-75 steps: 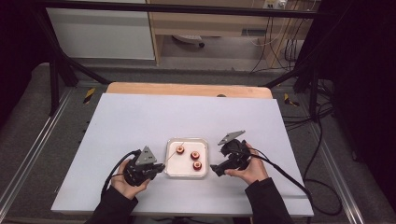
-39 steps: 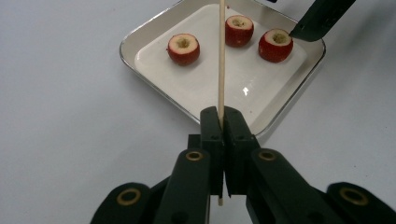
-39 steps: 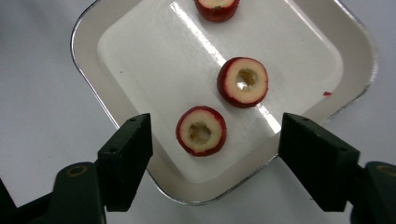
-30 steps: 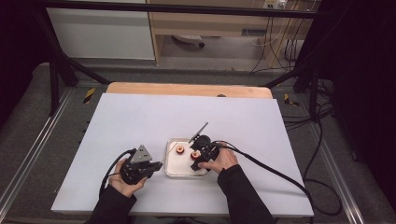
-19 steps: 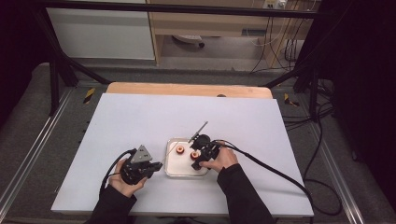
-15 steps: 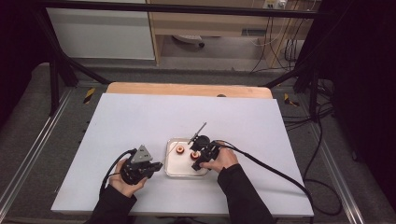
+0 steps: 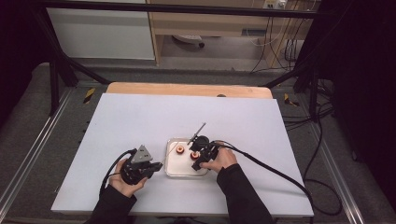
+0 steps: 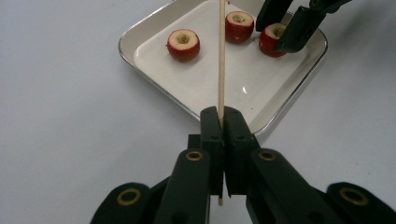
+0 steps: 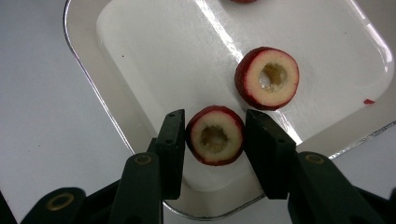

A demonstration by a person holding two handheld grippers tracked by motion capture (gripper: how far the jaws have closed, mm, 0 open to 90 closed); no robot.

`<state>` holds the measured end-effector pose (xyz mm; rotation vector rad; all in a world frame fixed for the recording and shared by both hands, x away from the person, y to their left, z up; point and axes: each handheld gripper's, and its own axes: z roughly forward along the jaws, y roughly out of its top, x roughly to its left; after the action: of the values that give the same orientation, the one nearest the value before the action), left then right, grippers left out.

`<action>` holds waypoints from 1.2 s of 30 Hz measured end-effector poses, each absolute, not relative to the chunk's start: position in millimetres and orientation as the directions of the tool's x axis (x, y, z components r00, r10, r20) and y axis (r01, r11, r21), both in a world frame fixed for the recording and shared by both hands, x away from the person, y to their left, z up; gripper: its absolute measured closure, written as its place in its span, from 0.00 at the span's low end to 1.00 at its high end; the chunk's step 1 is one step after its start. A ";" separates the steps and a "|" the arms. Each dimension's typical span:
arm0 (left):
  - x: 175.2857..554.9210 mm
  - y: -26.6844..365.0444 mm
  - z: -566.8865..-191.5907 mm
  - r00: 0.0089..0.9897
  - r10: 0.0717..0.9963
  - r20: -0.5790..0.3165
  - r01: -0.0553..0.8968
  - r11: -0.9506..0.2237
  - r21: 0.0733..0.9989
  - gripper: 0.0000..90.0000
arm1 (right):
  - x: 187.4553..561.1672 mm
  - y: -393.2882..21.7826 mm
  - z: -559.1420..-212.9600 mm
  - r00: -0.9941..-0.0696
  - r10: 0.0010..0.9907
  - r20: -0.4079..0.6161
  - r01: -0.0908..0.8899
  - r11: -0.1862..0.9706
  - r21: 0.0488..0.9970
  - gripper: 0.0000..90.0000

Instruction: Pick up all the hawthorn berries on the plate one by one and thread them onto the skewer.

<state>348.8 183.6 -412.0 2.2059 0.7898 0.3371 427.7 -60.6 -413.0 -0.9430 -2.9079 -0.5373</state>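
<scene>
Three cored red fruit pieces lie in a shallow white tray (image 8: pixel 140 35). My right gripper (image 9: pixel 215 115) has just been closing, and its pads now press the sides of the nearest fruit piece (image 9: pixel 215 137), which rests on the tray (image 9: pixel 84 70). A second piece (image 9: pixel 267 78) lies just beyond. My left gripper (image 8: pixel 223 114) is shut on a thin wooden skewer (image 8: pixel 221 56) that points over the tray towards the fruit. In the high view the left gripper (image 7: pixel 158 166) sits at the tray's left edge and the right gripper (image 7: pixel 198 161) is over its right half.
The tray (image 7: pixel 169 161) sits on a pale grey table sheet (image 7: pixel 140 121), near its front. A wooden strip (image 7: pixel 187 88) runs along the far edge. Black cables (image 7: pixel 271 170) trail from the right gripper to the right. Open table surface lies behind and beside the tray.
The right gripper swung in from the tray's right side to over the tray and has held there for the last second. The left gripper has stayed put.
</scene>
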 end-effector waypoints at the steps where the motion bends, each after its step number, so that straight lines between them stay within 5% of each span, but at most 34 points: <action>1: 348.8 183.8 -411.8 0.774 0.633 -0.006 0.433 -0.524 0.733 0.98 | 428.0 -61.1 -412.2 -0.812 0.566 0.144 0.579 0.751 0.317 0.66; 13: 346.8 185.9 -408.9 0.754 0.656 -0.009 0.437 -0.491 0.754 0.98 | 422.2 -84.1 -373.6 -0.736 0.645 0.204 0.642 0.570 0.513 0.66; 26: 342.1 182.4 -408.1 0.706 0.707 -0.049 0.466 -0.411 0.784 0.98 | 415.1 -117.7 -353.8 -0.600 0.707 0.375 0.623 0.119 0.773 0.66; 36: 335.0 163.3 -412.2 0.678 0.728 -0.104 0.495 -0.347 0.797 0.98 | 409.1 -113.2 -358.5 -0.573 0.652 0.497 0.528 -0.171 0.832 0.66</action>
<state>335.0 163.3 -412.2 2.0201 0.9426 0.3386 409.1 -113.2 -358.5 -1.4921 -2.0843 -1.9867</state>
